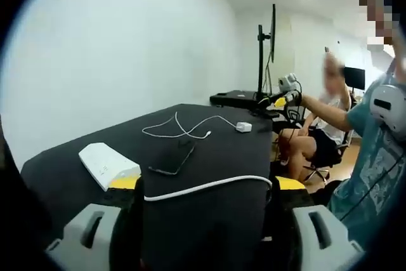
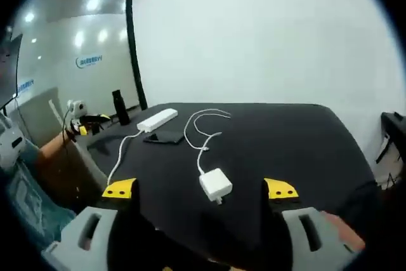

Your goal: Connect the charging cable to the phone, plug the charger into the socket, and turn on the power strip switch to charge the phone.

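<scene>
While both claws gape, charger, phone, power strip on table

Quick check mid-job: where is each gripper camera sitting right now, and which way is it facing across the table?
Left gripper view: at one table edge, tool open, facing power strip, phone, charger; a person's arm shows.
Right gripper view: opposite edge, tool open, charger nearest, phone beyond.
Shared: black table, strip, phone, charger, cable.

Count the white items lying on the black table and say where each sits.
3. The power strip lies at one end, beside the dark phone. The charging cable loops mid-table. The charger sits at the cable's other end. None appears hidden.
</scene>
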Motion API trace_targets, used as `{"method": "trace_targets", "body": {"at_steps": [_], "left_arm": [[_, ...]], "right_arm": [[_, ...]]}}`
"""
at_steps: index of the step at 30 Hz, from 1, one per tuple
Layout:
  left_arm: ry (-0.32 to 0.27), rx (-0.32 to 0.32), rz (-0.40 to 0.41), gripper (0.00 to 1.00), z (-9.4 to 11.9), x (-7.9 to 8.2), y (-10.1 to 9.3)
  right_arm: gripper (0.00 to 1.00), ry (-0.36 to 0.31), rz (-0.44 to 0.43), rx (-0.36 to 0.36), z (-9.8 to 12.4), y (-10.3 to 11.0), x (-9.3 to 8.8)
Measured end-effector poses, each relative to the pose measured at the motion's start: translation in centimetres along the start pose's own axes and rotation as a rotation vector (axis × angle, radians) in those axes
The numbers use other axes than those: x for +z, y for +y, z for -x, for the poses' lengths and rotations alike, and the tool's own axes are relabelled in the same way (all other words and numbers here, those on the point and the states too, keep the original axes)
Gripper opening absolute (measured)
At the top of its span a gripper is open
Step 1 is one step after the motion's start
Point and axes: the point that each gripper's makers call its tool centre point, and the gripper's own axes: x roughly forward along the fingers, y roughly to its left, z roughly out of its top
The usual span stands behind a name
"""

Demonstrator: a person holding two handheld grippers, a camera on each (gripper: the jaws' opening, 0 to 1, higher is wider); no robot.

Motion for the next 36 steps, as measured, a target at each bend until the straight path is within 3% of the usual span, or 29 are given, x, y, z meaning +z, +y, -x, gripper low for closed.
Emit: {"method": "trace_targets", "body": {"at_steps": [6, 15, 24, 27, 30, 31, 33, 36], "left_arm": [[-0.004, -0.016, -0.014, 0.78, -0.6, 0.6, 0.3], [-0.004, -0.039, -0.034, 0.78, -0.4, 0.9, 0.8], [0.004, -0.049, -0.039, 0.78, -0.8, 1.4, 2.1], [0.041, -0.056, -0.060, 0.77, -1.9, 0.9, 2.7], [0.056, -0.079, -0.057, 0.76, -3.5, 0.5, 3.2], [0.058, -0.095, -0.051, 0.76, -4.3, 0.4, 3.3], [0.058, -0.110, -0.048, 0.76, -5.4, 0.4, 3.4], [0.073, -0.131, -0.049, 0.77, -7.7, 0.3, 3.9]], "right_arm": [[0.72, 0.010, -0.028, 0.023, -1.3, 1.7, 0.5], [0.71, 0.060, 0.013, -0.013, -1.4, 1.9, 0.6], [0.68, 0.063, 0.011, -0.028, -2.5, 1.8, 1.4], [0.64, 0.012, -0.108, 0.034, -4.5, 3.8, 2.1], [0.62, -0.026, -0.316, 0.128, -7.4, 7.0, 2.5], [0.62, -0.014, -0.416, 0.164, -8.7, 8.3, 2.3], [0.62, -0.014, -0.516, 0.206, -11.0, 10.0, 2.3], [0.61, 0.032, -0.612, 0.207, -14.1, 11.3, 1.7]]}}
